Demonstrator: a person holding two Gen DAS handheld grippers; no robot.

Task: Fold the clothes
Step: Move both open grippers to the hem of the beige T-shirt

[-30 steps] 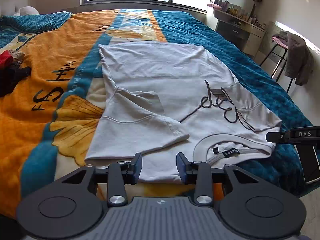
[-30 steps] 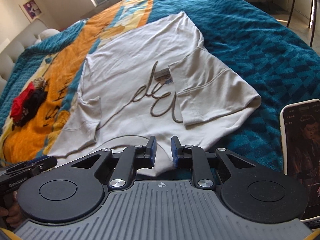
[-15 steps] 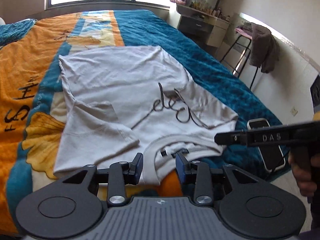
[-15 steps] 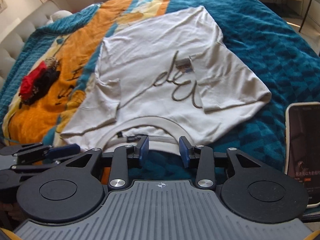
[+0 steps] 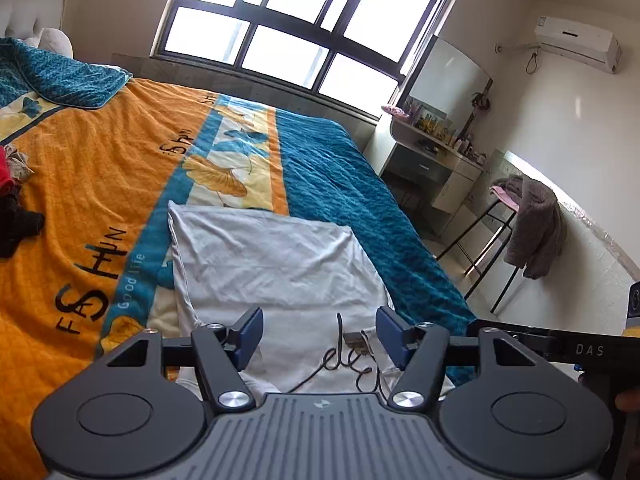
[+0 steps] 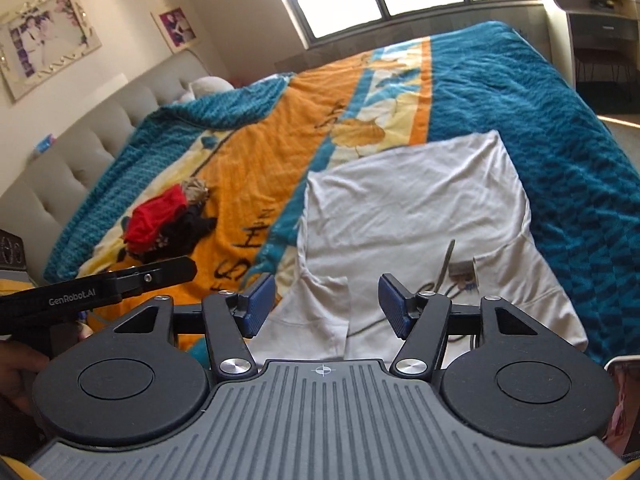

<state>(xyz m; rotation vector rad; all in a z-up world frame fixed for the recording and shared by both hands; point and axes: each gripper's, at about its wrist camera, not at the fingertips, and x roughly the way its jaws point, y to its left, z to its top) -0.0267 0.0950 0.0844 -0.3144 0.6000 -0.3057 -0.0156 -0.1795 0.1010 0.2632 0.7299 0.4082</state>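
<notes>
A white T-shirt with a dark script print lies flat on the bed, both sleeves folded in over its front, its collar end nearest me. My left gripper hangs above the shirt's near part, jaws opening, nothing between the blue pads. My right gripper also floats above the near part, jaws opening and empty. Each gripper appears in the other's view: the right one at the right edge, the left one at the left edge, held by a hand.
The bed carries an orange and teal blanket. A pile of red and black clothes lies to the left of the shirt. A stool with a grey garment and a dressing table stand right of the bed. A phone lies at the bed's near right edge.
Both grippers rose from the shirt's collar edge and tilted up, so the views now take in the window and walls. Both pairs of jaws opened wider. The shirt stayed flat.
</notes>
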